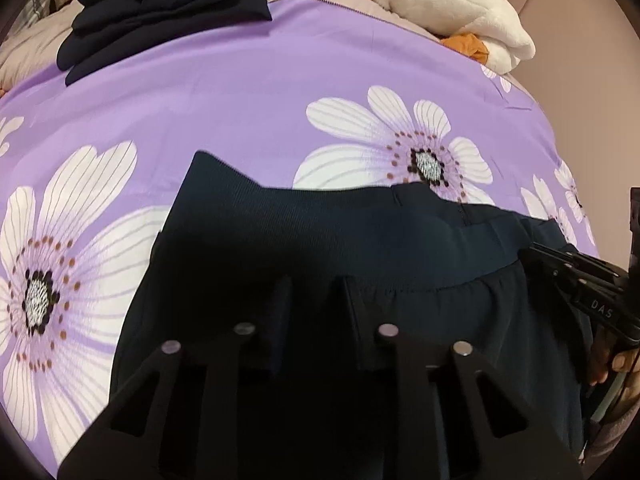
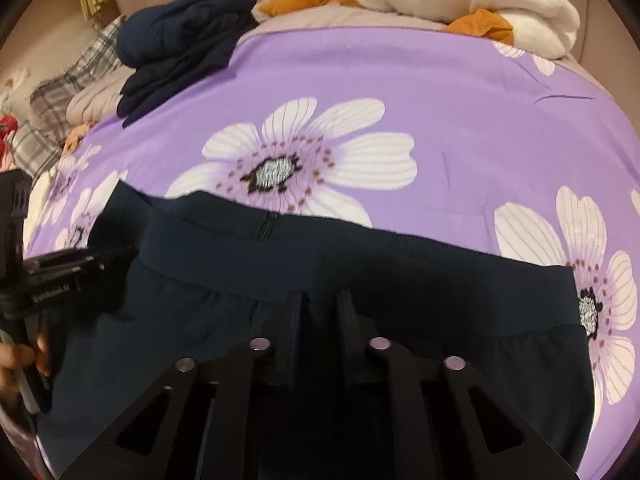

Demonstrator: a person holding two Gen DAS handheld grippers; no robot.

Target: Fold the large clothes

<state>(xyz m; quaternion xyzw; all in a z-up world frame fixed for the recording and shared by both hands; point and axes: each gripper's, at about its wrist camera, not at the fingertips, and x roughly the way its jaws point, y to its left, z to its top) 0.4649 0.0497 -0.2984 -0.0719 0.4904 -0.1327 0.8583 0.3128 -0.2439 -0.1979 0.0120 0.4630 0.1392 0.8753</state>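
A dark navy garment with a wide elastic waistband [image 1: 360, 236] lies on the purple flowered bedspread [image 1: 240, 92]; it also shows in the right wrist view [image 2: 360, 264]. My left gripper [image 1: 314, 288] is over the garment just below the waistband, jaws a narrow gap apart with cloth between them. My right gripper [image 2: 318, 300] sits likewise at the waistband, jaws nearly closed on the cloth. Each gripper shows at the edge of the other view: the right one [image 1: 580, 292] and the left one [image 2: 68, 276].
A stack of folded dark clothes [image 1: 160, 12] lies at the far left of the bed. A white fleece [image 1: 448, 4] and an orange garment [image 2: 304, 0] lie at the far right. Plaid and grey fabrics [image 2: 68, 92] are piled at the left edge.
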